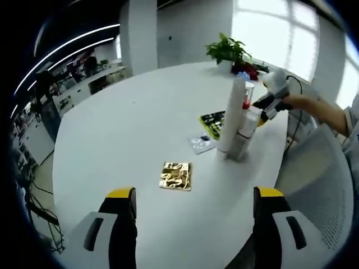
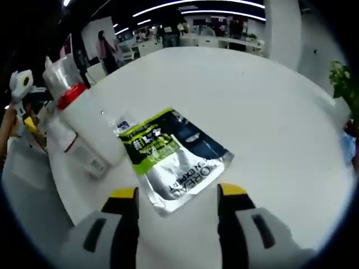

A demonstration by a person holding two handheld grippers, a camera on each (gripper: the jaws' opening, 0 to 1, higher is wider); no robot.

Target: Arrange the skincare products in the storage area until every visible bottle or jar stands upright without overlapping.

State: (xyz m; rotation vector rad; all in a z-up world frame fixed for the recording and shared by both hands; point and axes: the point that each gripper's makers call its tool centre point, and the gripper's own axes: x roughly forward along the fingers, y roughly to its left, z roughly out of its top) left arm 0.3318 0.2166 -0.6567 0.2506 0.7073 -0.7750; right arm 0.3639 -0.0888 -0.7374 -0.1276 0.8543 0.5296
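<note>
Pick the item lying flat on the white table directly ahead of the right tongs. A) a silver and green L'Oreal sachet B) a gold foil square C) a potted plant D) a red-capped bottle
A: in the right gripper view the silver and green L'Oreal sachet lies flat on the white table, just beyond the open right tongs.

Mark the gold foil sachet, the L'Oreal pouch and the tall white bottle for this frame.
gold foil sachet (image 1: 175, 176), left gripper view, centre of the crinkled foil.
L'Oreal pouch (image 2: 174, 159), right gripper view, middle of its printed face.
tall white bottle (image 1: 234, 115), left gripper view, mid-body.

Open-plan office, desks (image 2: 224, 31) (strip lights (image 1: 61, 47))
</note>
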